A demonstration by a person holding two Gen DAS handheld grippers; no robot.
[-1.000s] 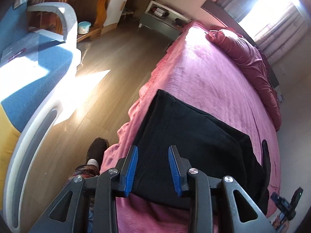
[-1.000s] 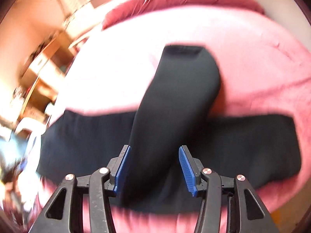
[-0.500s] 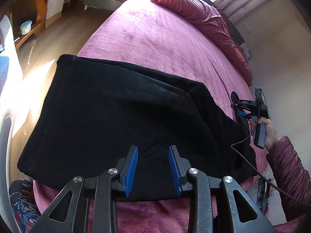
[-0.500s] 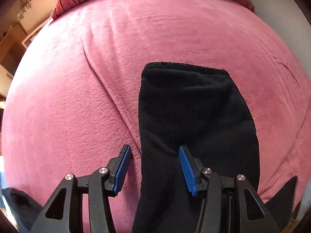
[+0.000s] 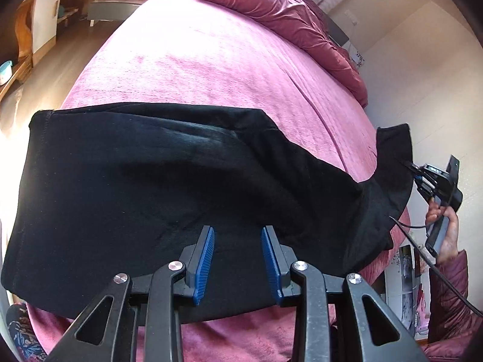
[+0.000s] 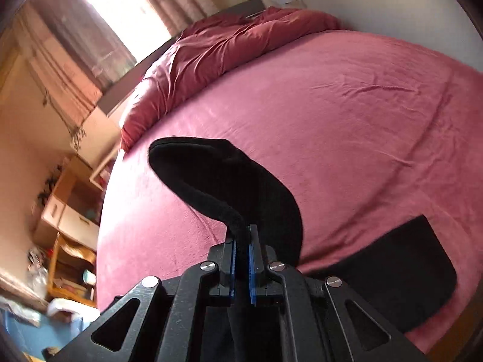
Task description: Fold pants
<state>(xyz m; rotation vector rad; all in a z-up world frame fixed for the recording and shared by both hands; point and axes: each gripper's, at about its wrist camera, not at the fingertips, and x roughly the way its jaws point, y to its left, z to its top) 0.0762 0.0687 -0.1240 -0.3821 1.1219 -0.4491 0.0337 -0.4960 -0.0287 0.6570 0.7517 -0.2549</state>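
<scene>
Black pants (image 5: 169, 193) lie across the near edge of a pink bed (image 5: 211, 60). My left gripper (image 5: 238, 259) hovers just above their near part, its blue pads apart with nothing pinched between them. In the right wrist view my right gripper (image 6: 241, 259) is shut on the hem of a black pant leg (image 6: 229, 187), which rises off the bed in a curved fold. In the left wrist view that lifted leg end (image 5: 392, 163) hangs from the right gripper (image 5: 418, 172) at the right, held by a hand in a dark red sleeve.
A crumpled red duvet (image 5: 289, 15) lies along the head of the bed. Wooden floor (image 5: 51, 69), a low grey shelf (image 5: 117, 3) and wooden furniture stand to the left. A wall and curtains (image 6: 99, 39) lie beyond the bed.
My right gripper closed on the pant leg's hem and lifted it off the bed. The left gripper swung from the bed's side edge to over the pants, keeping the same gap.
</scene>
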